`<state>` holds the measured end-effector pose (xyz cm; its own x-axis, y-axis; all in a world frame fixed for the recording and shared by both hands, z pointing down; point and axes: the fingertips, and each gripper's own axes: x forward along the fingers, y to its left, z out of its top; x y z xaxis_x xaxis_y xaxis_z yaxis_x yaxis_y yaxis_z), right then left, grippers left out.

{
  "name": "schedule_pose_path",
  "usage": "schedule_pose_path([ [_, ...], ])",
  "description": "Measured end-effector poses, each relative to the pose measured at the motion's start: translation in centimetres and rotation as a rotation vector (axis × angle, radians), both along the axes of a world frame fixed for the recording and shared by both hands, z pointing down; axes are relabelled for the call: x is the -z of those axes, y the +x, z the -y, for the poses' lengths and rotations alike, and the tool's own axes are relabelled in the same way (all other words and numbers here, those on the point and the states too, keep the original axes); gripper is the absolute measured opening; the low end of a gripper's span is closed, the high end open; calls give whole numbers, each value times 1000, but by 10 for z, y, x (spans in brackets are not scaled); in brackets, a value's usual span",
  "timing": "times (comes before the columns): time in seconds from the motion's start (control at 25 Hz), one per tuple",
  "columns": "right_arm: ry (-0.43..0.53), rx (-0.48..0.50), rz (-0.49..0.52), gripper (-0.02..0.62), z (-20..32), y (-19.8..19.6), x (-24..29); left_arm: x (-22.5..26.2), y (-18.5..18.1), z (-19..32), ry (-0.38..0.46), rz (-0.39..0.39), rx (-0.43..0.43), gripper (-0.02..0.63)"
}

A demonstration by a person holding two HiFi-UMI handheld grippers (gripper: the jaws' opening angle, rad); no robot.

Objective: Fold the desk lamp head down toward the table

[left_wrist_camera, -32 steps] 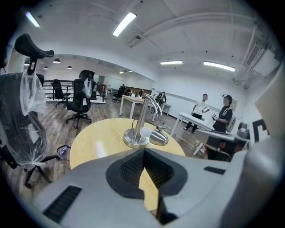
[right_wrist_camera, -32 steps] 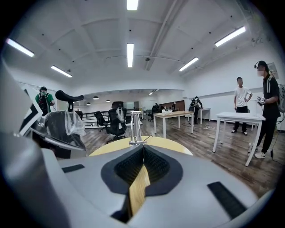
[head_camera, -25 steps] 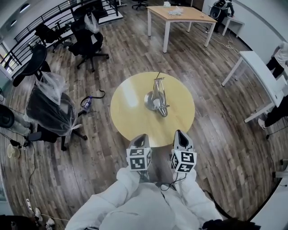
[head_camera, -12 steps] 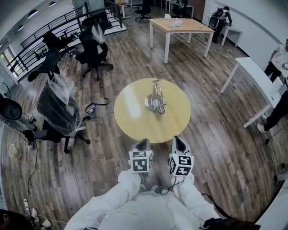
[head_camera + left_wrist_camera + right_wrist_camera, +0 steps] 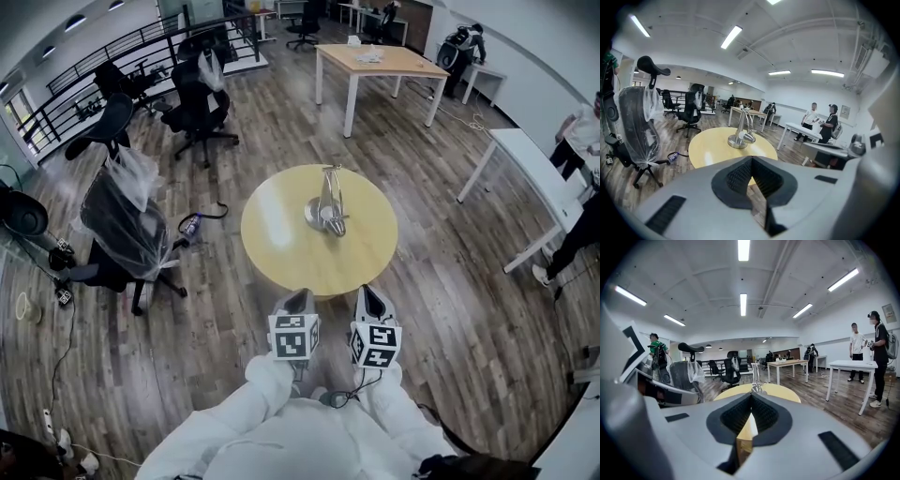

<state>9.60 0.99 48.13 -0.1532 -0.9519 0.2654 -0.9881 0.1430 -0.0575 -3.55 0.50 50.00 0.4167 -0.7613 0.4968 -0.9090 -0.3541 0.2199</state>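
A silver desk lamp (image 5: 328, 208) stands on the round yellow table (image 5: 281, 244), its arm folded and its head low beside the round base. The left gripper view shows the lamp (image 5: 740, 133) mid-table, and the right gripper view shows the lamp (image 5: 755, 376) as a thin upright. Both grippers are held close to the body at the table's near edge, well short of the lamp. My left gripper (image 5: 297, 302) is shut and empty, its jaws meeting in its own view (image 5: 752, 158). My right gripper (image 5: 368, 298) also looks shut on nothing (image 5: 751, 396).
A plastic-covered office chair (image 5: 122, 220) and other black chairs stand to the left. A small blue object (image 5: 186, 225) lies on the wooden floor. A wooden desk (image 5: 380, 61) is at the back and a white table (image 5: 539, 178) at the right, with people (image 5: 867, 357) beside it.
Both grippers have drawn back from over the table's near edge toward the body, and the table now sits slightly farther off. The lamp has not moved.
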Motion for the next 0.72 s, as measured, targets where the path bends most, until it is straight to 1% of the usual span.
schedule_pose_path([
  [0.36, -10, 6, -11, 12, -14, -3, 0, -5, 2, -15, -20, 26, -18, 2],
  [0.72, -11, 14, -18, 12, -17, -11, 0, -7, -6, -17, -34, 32, -16, 2],
])
